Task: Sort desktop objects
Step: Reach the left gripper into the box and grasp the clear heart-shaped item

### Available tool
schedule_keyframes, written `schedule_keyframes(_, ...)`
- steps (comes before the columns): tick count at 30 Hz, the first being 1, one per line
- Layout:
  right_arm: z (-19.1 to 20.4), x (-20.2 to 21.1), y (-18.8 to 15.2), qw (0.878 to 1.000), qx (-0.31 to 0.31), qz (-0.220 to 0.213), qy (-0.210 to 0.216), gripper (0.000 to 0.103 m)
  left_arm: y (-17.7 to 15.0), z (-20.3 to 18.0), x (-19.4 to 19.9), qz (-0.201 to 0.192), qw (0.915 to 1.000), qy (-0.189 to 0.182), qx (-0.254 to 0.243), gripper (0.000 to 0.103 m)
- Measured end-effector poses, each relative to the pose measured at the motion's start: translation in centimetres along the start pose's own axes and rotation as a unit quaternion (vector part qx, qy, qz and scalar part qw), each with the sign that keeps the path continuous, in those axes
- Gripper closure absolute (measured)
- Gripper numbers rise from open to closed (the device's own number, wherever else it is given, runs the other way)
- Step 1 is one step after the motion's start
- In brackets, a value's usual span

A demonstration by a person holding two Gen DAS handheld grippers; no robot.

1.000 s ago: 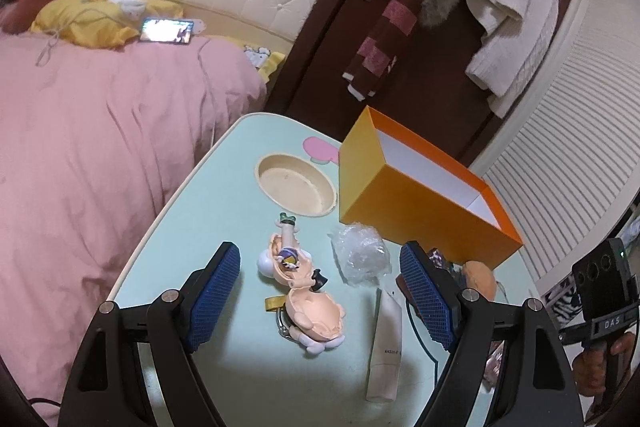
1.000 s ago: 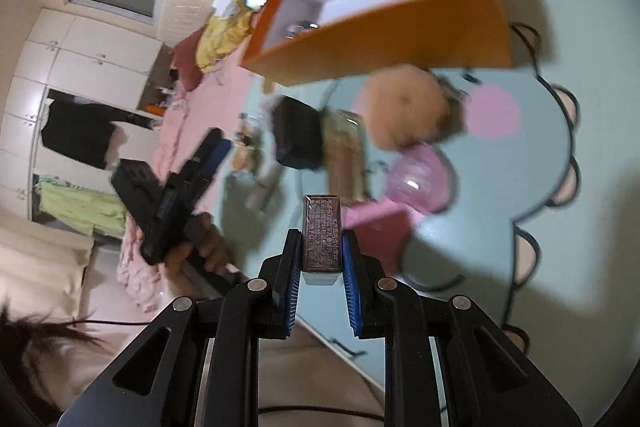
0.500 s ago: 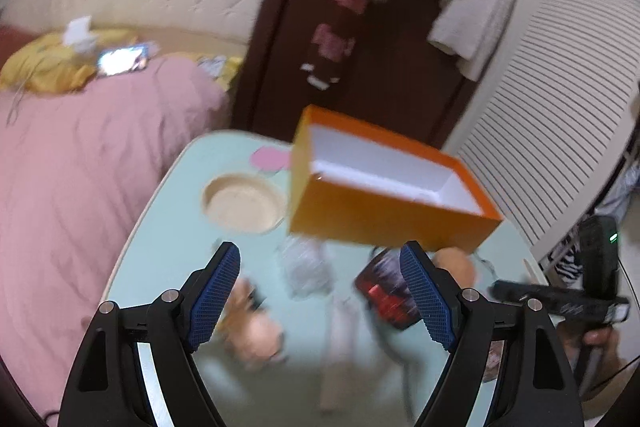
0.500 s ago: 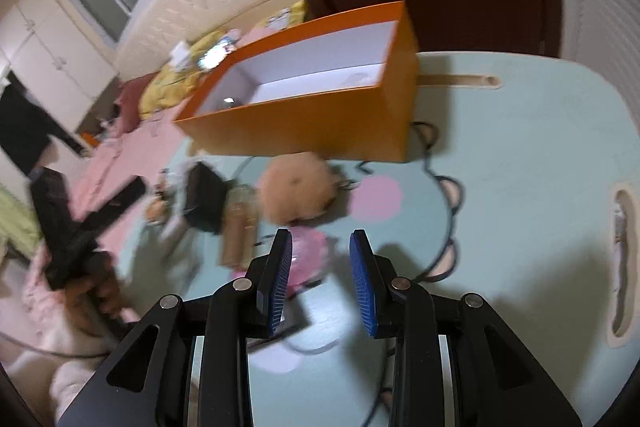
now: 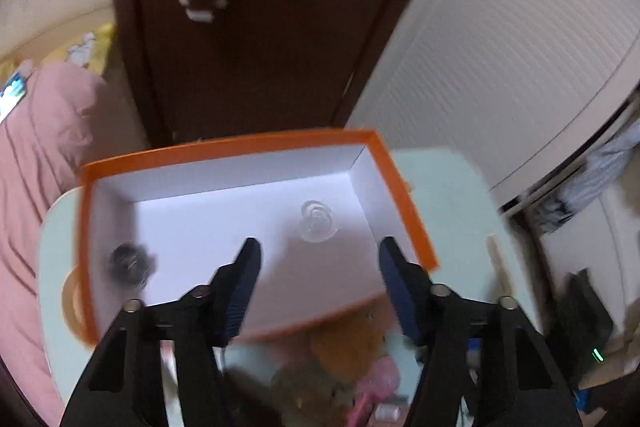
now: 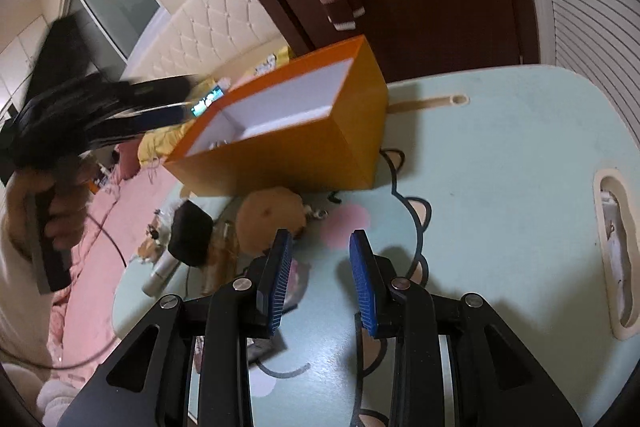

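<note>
**Both grippers empty above the table; orange box partly filled**

The left gripper (image 5: 320, 267) is held over the orange box (image 5: 404, 187), its blue-padded fingers (image 5: 242, 283) spread wide with nothing between them. Just ahead of the fingertips, on the white floor of the box, a clear plastic piece (image 5: 316, 223) is seen; off to the left of the left finger, near the box's left wall, a dark round object (image 5: 129, 264) is seen, too blurred to be identified. Below the gripper, outside the near wall of the box, a tan fluffy ball (image 5: 340, 343) and something pink (image 5: 376, 383) are made out, both smeared by motion blur.

The right gripper (image 6: 320, 267) is held over the pale green table (image 6: 520, 167), its fingers moderately parted and nothing gripped. The orange box (image 6: 288, 155) is seen ahead and slightly left of it, standing on the table. Between box and gripper, just ahead of the left finger, the tan fluffy ball (image 6: 270, 219) is seen, close against the box's near wall. Further left a black object (image 6: 190, 235) and a silver tube (image 6: 160, 273) are noted, with small figurines (image 6: 150, 247) just beyond. The left gripper (image 6: 100, 111) is seen blurred at far left, gripped by a hand (image 6: 52, 211), reaching toward the box.
</note>
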State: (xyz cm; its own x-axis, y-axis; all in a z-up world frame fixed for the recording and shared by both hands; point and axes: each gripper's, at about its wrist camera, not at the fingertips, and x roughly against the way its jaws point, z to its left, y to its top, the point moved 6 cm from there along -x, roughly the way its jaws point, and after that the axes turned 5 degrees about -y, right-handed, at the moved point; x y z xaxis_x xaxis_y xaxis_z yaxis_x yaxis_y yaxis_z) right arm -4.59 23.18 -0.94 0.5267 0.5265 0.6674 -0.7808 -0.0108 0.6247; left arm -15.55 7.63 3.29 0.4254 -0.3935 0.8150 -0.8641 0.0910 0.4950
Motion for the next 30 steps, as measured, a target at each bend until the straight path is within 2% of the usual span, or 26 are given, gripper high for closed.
schedule_keyframes(1, 0.1, 0.0, 0.0, 1.0, -0.001, -0.001, 0.003, 0.071, 0.4, -0.3, -1.3, 0.015, 0.9997, 0.016, -0.007, 0.057)
schedule_keyframes(8, 0.4, -0.2, -0.3, 0.999, -0.014, 0.014, 0.034, 0.072, 2.1, -1.3, -7.0, 0.054, 0.9955, 0.073, -0.025, 0.058)
schedule_keyframes(10, 0.5, -0.2, -0.3, 0.999, -0.016, 0.016, 0.038, 0.072, 1.8, -1.0, -7.9, 0.069, 0.9933, 0.088, -0.026, 0.06)
schedule_keyframes(12, 0.4, -0.2, -0.3, 0.999, -0.019, 0.017, 0.041, 0.072, 0.9, -0.8, -8.8, 0.087, 0.9908, 0.097, -0.036, 0.069)
schedule_keyframes(14, 0.3, -0.2, -0.3, 0.999, -0.022, 0.016, 0.045, 0.072, 0.9, -1.2, -8.7, 0.084, 0.9886, 0.109, -0.061, 0.069)
schedule_keyframes(16, 0.2, -0.1, -0.2, 0.998, -0.027, 0.015, 0.048, 0.071, 0.8, -1.3, -8.5, 0.082, 0.9892, 0.105, -0.061, 0.069)
schedule_keyframes(18, 0.0, -0.2, -0.2, 0.998, -0.032, 0.015, 0.052, 0.072, 0.6, -1.1, -8.0, 0.079, 0.9908, 0.096, -0.053, 0.07)
schedule_keyframes(22, 0.0, -0.2, -0.2, 0.998, -0.034, 0.015, 0.051, 0.072, 0.9, -1.2, -5.5, 0.044, 0.9962, 0.066, -0.036, 0.07)
schedule_keyframes(26, 0.0, -0.3, -0.2, 0.998, -0.032, 0.015, 0.048, 0.072, 1.0, -1.8, -0.2, 0.0, 0.9991, 0.032, -0.026, 0.07)
schedule_keyframes(30, 0.0, -0.5, -0.3, 0.998, -0.032, 0.016, 0.046, 0.071, -1.0, -1.3, 5.6, -0.031, 0.9991, 0.015, -0.023, 0.07)
